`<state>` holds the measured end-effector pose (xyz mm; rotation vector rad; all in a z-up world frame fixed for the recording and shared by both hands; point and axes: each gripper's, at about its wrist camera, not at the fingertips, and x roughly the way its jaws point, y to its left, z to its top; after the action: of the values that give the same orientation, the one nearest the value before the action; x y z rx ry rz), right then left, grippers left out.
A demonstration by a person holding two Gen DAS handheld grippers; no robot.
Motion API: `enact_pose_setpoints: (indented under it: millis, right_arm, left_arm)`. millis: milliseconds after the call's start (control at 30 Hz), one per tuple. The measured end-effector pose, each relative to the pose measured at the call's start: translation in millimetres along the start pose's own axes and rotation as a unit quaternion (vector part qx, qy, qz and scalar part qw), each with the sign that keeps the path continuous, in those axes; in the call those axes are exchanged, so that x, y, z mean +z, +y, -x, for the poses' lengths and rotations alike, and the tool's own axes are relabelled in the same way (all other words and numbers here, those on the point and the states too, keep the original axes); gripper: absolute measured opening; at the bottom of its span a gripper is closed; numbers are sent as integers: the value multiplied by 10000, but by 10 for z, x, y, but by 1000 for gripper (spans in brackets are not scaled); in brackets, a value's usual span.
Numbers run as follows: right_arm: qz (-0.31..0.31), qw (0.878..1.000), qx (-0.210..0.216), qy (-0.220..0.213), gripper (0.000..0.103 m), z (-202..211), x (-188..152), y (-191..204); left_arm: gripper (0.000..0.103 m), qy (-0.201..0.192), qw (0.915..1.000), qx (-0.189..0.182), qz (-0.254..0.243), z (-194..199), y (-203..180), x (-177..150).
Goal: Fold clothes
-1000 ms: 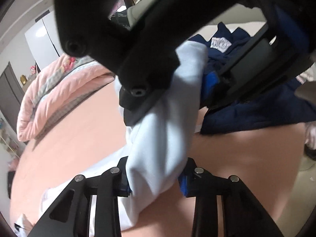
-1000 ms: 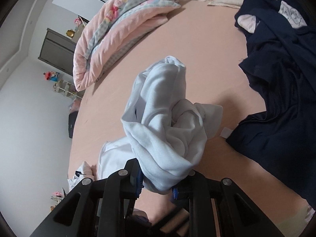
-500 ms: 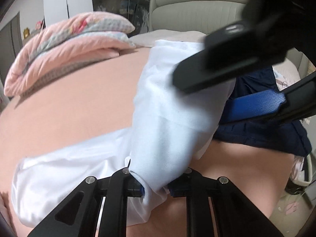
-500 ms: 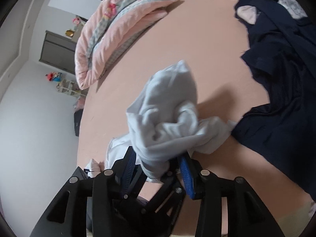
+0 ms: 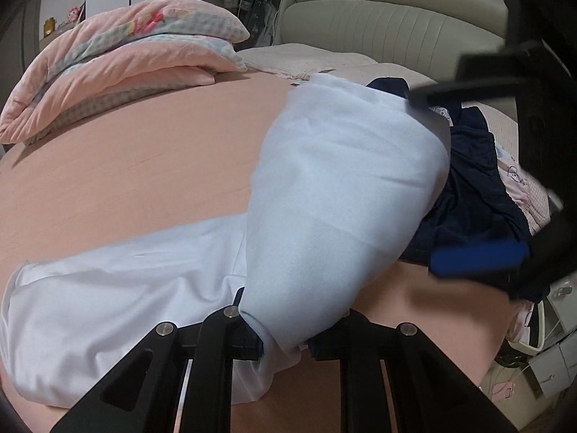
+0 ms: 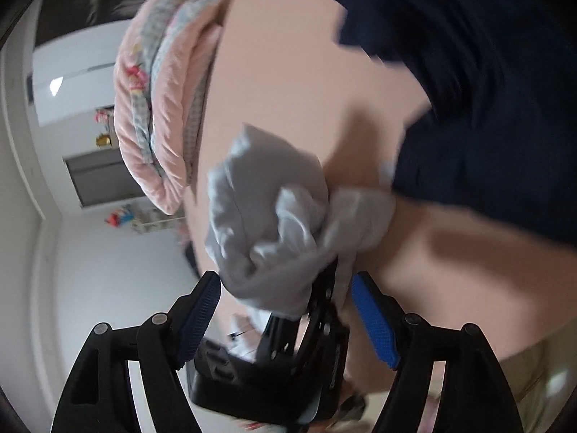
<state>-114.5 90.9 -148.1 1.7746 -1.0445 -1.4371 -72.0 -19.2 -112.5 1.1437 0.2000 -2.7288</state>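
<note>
A light-blue garment (image 5: 342, 198) stands bunched up above the pink bed sheet (image 5: 144, 166), and its paler tail (image 5: 108, 306) trails flat on the sheet to the left. My left gripper (image 5: 285, 346) is shut on the bunch's lower end. In the right wrist view the same bunch (image 6: 267, 216) sits between the blue pads (image 6: 375, 321) of my right gripper (image 6: 288, 314). Its jaws are opening and the pads stand clear of the cloth. The left gripper (image 6: 317, 306) shows there from the front, pinching the cloth. The right gripper (image 5: 422, 180) flanks the bunch's far side.
A navy garment (image 5: 476, 195) lies crumpled on the bed to the right, close behind the bunch. A folded pink quilt (image 5: 119, 65) lies at the far left and pillows (image 5: 306, 61) rest against a padded headboard (image 5: 389, 25). The bed's edge drops off at the right.
The right gripper's jaws have spread and let go of the light-blue bunch, and it has rolled and dropped lower. The left gripper has kept its hold while rolling level.
</note>
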Motion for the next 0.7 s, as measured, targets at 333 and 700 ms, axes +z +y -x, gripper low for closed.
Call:
enact_pose_setpoints:
  millis: [333,700]
  right_arm:
    - [-558,9966,548,-249,84,-37,192,-75]
    - [58,9976,-604,-319,84,-238,510,-38]
  left_arm:
    - [14,60,9965,223,-805,-233,-70,12]
    - [14,51,9875,469,-1504,-257,-227,-99]
